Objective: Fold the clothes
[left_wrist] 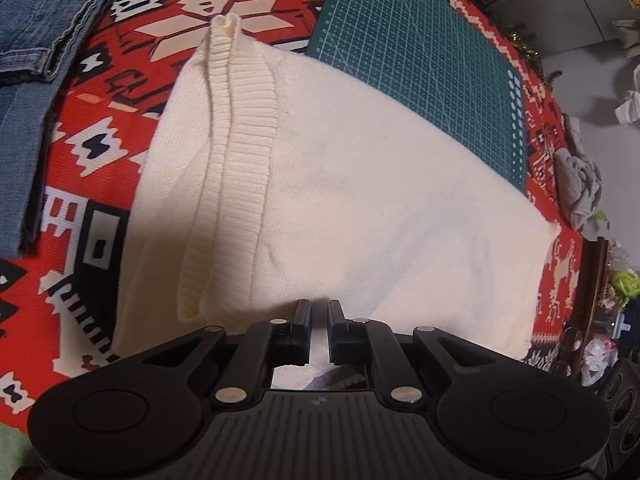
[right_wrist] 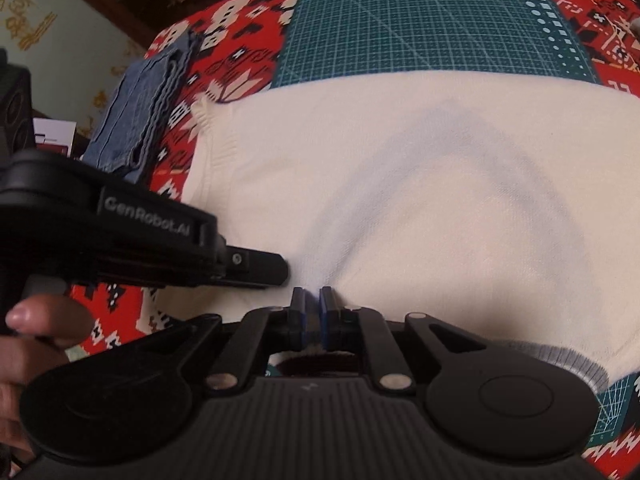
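Note:
A cream knitted sweater [left_wrist: 360, 184] lies spread flat on the red patterned cloth, with a ribbed band [left_wrist: 236, 148] folded over its left part. My left gripper [left_wrist: 319, 310] sits at the sweater's near edge, its fingers drawn close with cream fabric between them. In the right wrist view the same sweater [right_wrist: 440, 184] fills the middle, and it puckers toward my right gripper [right_wrist: 312, 300], which is shut on its near edge. The left gripper [right_wrist: 276, 270] reaches in from the left, its tip on that edge just beside my right one, held by a hand [right_wrist: 36, 332].
Folded blue jeans [left_wrist: 36, 60] [right_wrist: 136, 120] lie left of the sweater. A green cutting mat [left_wrist: 420, 72] [right_wrist: 432, 28] sits behind it, partly under it. The red patterned cloth [left_wrist: 100, 128] covers the table. A crumpled grey cloth [left_wrist: 580, 184] rests at the right edge.

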### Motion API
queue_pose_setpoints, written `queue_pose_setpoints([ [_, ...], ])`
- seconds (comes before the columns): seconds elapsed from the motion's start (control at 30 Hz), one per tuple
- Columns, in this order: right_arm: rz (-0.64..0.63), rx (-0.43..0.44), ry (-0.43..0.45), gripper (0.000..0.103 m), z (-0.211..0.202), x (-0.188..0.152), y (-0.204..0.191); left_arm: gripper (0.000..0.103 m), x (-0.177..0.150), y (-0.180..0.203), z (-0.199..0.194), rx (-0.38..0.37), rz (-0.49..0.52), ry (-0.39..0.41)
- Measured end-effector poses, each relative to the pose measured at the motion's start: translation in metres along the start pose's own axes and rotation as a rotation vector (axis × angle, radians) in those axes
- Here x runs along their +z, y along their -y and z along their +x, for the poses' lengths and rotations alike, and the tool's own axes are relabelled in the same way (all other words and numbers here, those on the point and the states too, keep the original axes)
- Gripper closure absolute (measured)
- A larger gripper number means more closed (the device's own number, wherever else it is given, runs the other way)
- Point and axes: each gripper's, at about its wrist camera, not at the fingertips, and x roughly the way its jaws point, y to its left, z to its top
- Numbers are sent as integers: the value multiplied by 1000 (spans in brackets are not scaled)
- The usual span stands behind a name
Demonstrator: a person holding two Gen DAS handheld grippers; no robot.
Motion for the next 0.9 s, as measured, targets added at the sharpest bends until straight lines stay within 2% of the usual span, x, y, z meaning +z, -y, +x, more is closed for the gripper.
queue_pose_setpoints([
  [0.27,-60,-1,-13,96,-2,-6,-15,95,-3,-9,-3,16,-22,-30],
  [0.4,-47,13,32,97,-6,0,-16,95,-4,-11,-5,22,-35,-34],
  [0.63,-104,15,3,97,0,-10,-25,96,-1,-16,-9,26,-64,-23],
  [0.73,-142,3,0,97,-5,-15,-30,96,2,-18,-13,25,-76,7],
  [0.9,-61,-10,56,97,-22,-3,-12,96,2,-17,-16,4,-70,31],
])
